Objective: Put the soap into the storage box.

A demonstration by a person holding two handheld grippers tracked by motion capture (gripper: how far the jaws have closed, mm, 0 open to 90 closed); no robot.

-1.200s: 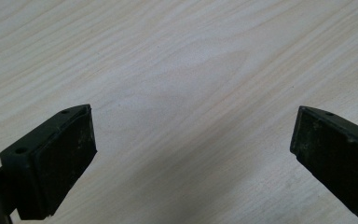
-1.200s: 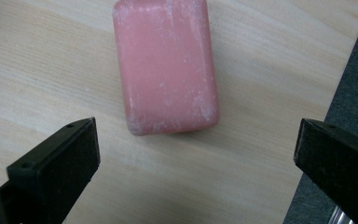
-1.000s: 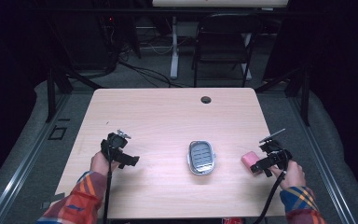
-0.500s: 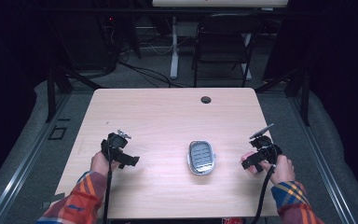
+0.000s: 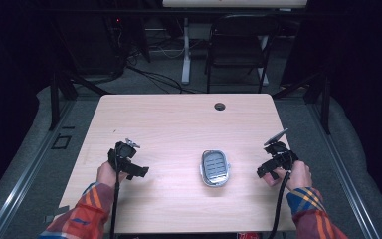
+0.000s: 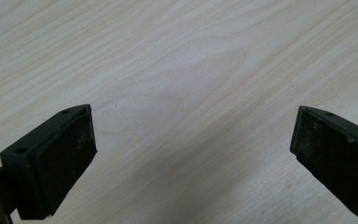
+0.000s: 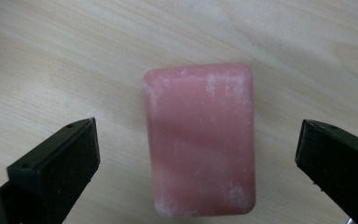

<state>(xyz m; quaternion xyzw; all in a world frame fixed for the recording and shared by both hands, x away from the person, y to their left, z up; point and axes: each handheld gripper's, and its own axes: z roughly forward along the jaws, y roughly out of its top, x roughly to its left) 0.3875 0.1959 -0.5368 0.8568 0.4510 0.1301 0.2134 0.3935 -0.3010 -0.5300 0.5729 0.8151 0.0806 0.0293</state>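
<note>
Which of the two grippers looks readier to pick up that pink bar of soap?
The right hand-held gripper. Its open jaws stand either side of the pink soap lying on the table. The left hand-held gripper, also open, has just bare wood between its jaws.

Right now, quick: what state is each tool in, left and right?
Left tool: open, nothing between its jaws, bare light wooden table below.
Right tool: open, straddling the pink rectangular soap bar, not gripping it.

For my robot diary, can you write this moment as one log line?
right gripper: open, jaws either side of pink soap bar | left gripper: open over bare wooden table
</note>
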